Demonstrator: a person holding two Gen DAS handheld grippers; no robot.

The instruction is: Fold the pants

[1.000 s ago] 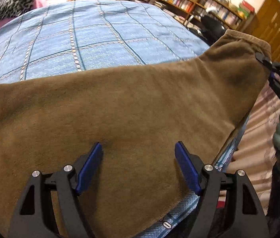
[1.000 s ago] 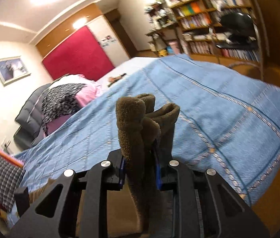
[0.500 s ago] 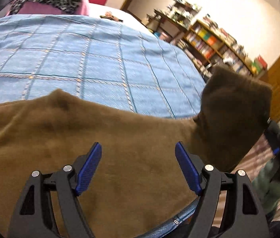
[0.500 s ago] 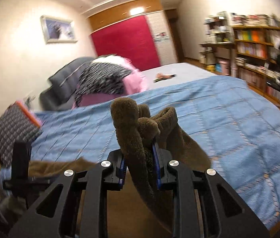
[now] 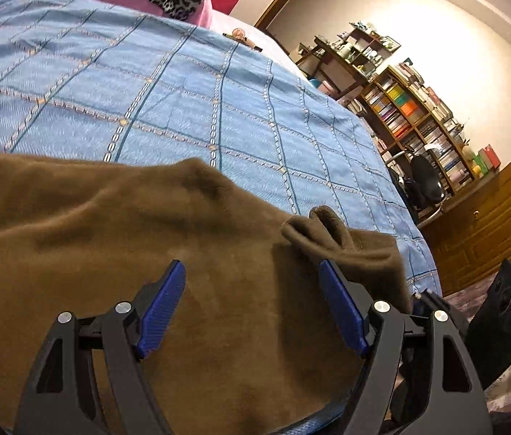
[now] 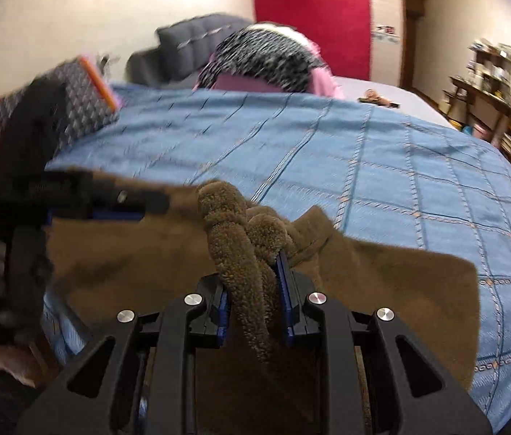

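Brown fleece pants lie on the blue checked bedspread near its front edge. My left gripper is open, hovering just above the pants with nothing between its blue pads. My right gripper is shut on a bunched end of the pants, held low over the rest of the garment. That bunched end shows in the left wrist view beside my left gripper's right finger. The left gripper appears blurred at the left of the right wrist view.
A leopard-print and pink pile and a checked cushion sit at the head of the bed. Bookshelves, a black office chair and wooden drawers stand to the right. A black device lies on the floor.
My right gripper has carried the pants end leftward and down over the garment, folding it across toward my left gripper. My left gripper stayed open above the pants.
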